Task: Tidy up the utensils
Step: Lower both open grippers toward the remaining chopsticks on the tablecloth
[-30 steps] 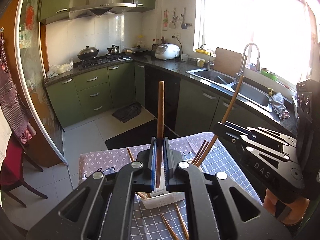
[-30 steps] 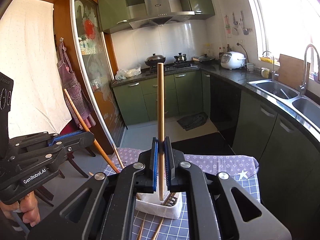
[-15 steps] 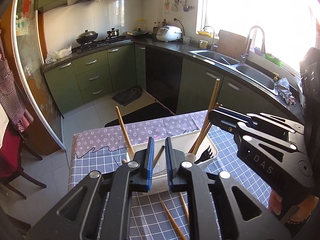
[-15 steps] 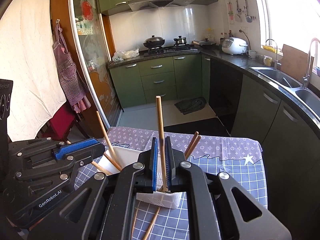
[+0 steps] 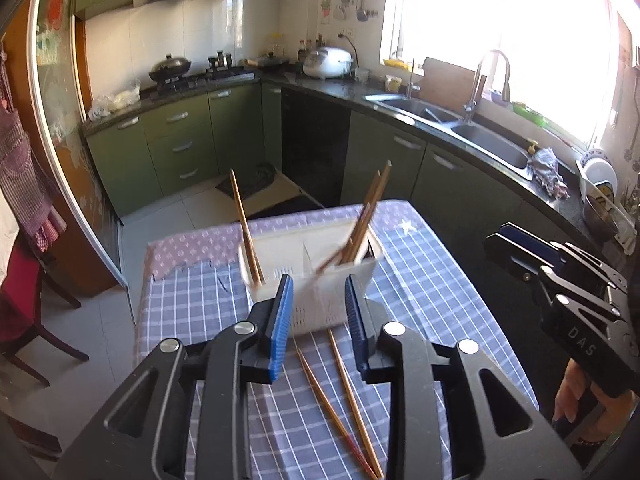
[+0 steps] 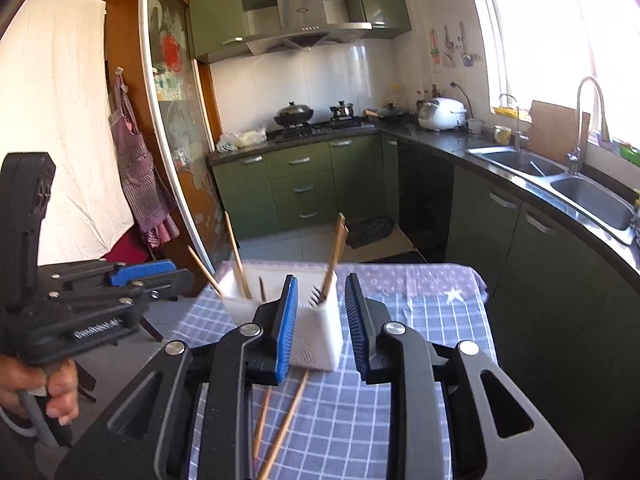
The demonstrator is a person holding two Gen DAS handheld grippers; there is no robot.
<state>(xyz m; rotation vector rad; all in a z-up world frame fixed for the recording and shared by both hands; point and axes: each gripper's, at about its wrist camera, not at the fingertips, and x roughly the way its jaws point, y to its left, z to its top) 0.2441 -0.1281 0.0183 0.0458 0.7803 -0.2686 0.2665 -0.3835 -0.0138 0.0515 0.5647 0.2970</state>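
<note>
A white slotted utensil holder [image 5: 310,276] stands on the checked tablecloth [image 5: 424,300], also in the right wrist view [image 6: 320,332]. Wooden chopsticks lean in its left slot [image 5: 244,224] and right slot [image 5: 366,220]; a dark fork head [image 6: 318,295] shows in the right slot. Two chopsticks [image 5: 340,392] lie loose on the cloth in front of the holder, also seen in the right wrist view [image 6: 280,420]. My left gripper [image 5: 318,320] is open and empty just above the holder's near side. My right gripper [image 6: 320,320] is open and empty, close to the holder's end.
The small table's edges drop to the tiled floor [image 5: 208,208]. Green kitchen cabinets [image 5: 180,148], a black counter with a sink [image 5: 472,136] and a stove stand beyond. A red chair [image 5: 20,312] is left of the table.
Both grippers lowered their chopsticks into the holder, opened and let go. Both have pulled back and now stand wide open and empty.
</note>
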